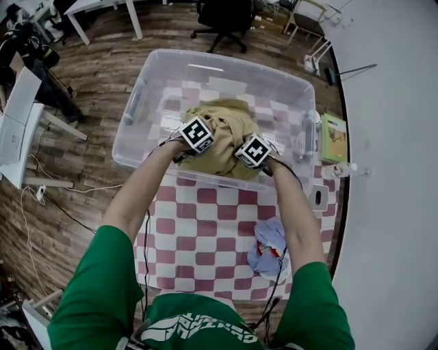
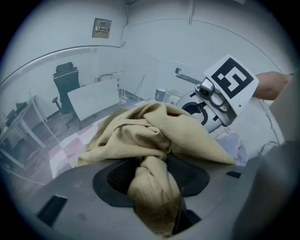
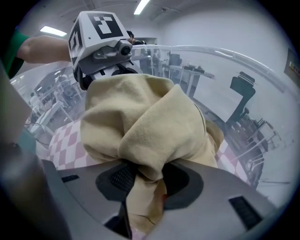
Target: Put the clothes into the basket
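Note:
A beige garment (image 1: 226, 123) lies bunched inside the clear plastic bin (image 1: 137, 102) on the checkered table. Both grippers reach down into the bin, side by side over the garment's near side. In the left gripper view a thick roll of the beige cloth (image 2: 140, 136) runs between the pads of my left gripper (image 2: 151, 176), which is shut on it. My right gripper (image 3: 147, 180) pinches another fold of the same cloth (image 3: 150, 117). From the head camera only the marker cubes of the left gripper (image 1: 195, 140) and right gripper (image 1: 253, 154) show; the fingertips are hidden.
A light blue and white piece of clothing (image 1: 268, 247) lies on the red-and-white checkered tablecloth (image 1: 205, 225) near the person's right elbow. A green box (image 1: 333, 137) and a small bottle (image 1: 339, 169) sit by the bin's right end. Wooden floor, cables and an office chair (image 1: 222, 17) surround the table.

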A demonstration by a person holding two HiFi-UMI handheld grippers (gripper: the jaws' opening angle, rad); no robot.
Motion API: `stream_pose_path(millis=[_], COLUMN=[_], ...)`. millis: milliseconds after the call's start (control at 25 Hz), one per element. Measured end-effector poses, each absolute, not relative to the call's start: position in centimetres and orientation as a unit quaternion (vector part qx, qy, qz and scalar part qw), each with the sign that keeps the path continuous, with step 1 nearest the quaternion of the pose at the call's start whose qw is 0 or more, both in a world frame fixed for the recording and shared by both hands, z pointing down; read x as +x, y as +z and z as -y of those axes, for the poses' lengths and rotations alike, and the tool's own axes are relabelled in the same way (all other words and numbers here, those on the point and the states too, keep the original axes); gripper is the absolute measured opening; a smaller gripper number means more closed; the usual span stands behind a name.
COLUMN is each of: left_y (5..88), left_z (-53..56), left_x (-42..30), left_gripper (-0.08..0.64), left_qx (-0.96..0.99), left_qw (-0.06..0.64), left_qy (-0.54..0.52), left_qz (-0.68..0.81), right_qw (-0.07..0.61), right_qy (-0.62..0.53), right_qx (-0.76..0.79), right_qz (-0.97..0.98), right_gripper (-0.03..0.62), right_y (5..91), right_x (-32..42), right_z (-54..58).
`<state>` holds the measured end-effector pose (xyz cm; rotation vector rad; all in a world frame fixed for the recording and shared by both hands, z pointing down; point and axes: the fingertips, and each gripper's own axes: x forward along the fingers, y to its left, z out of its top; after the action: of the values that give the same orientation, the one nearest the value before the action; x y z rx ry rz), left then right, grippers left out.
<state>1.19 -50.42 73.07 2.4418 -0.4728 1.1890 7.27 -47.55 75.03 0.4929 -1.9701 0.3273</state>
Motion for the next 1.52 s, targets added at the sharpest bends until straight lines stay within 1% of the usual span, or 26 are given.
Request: stream_pose_path(millis=[80, 200, 560, 640, 960, 1000, 1080, 1120, 1160, 1200, 1280, 1360, 1520], left_y=[73.5, 73.6, 72.2, 71.4, 62.1, 61.2, 59.7, 58.6, 57.3, 56.0, 53.9, 52.4, 50.3], left_z=[51.0, 51.9, 52.8, 52.8, 54.2, 54.1, 53.4, 53.0, 52.8, 52.5, 51.6, 49.7, 45.2], left_x=[0.3, -1.3, -4.0, -4.3, -4.1, -3.9, -3.7, -3.8, -4.1, -4.2, -4.1, -4.0, -4.0], left_gripper=[0.212, 0.223, 0.223, 0.223, 0.221, 0.216, 0.194, 0.171, 0.132, 0.096, 0.041, 0.014, 0.005], left_qx=[0.861, 0.845, 0.827, 0.829, 0.854, 0.858, 0.865, 0.867, 0.867, 0.869, 0.880, 0.889, 0.908], left_qw=[0.170, 0.150, 0.083, 0.080, 0.017, 0.016, 0.025, 0.024, 0.020, 0.016, 0.015, 0.026, 0.044], left_qy=[0.442, 0.465, 0.505, 0.500, 0.427, 0.416, 0.395, 0.385, 0.375, 0.362, 0.330, 0.308, 0.258], left_qz=[0.186, 0.214, 0.233, 0.236, 0.297, 0.302, 0.308, 0.317, 0.328, 0.337, 0.343, 0.339, 0.327], right_qw=[0.521, 0.520, 0.503, 0.489, 0.414, 0.402, 0.382, 0.374, 0.369, 0.363, 0.350, 0.331, 0.285], right_qy=[0.145, 0.157, 0.146, 0.134, 0.071, 0.066, 0.058, 0.052, 0.045, 0.037, 0.023, 0.017, 0.020], right_qx=[0.205, 0.213, 0.242, 0.255, 0.343, 0.355, 0.374, 0.382, 0.389, 0.395, 0.404, 0.412, 0.428], right_qz=[0.816, 0.812, 0.817, 0.823, 0.840, 0.841, 0.843, 0.843, 0.843, 0.843, 0.845, 0.849, 0.858], right_gripper=[0.155, 0.172, 0.173, 0.173, 0.171, 0.160, 0.122, 0.090, 0.059, 0.044, 0.027, 0.010, 0.008], right_y=[75.0, 74.5, 71.2, 69.6, 60.7, 59.5, 57.3, 56.4, 55.4, 54.5, 52.6, 50.9, 48.1], right_x=[7.6, 8.2, 9.5, 9.5, 8.9, 8.8, 8.6, 8.6, 8.5, 8.4, 8.1, 7.8, 7.3], right_z=[47.4, 47.4, 47.5, 47.9, 50.2, 50.2, 49.8, 49.4, 49.0, 48.6, 47.5, 46.1, 42.1])
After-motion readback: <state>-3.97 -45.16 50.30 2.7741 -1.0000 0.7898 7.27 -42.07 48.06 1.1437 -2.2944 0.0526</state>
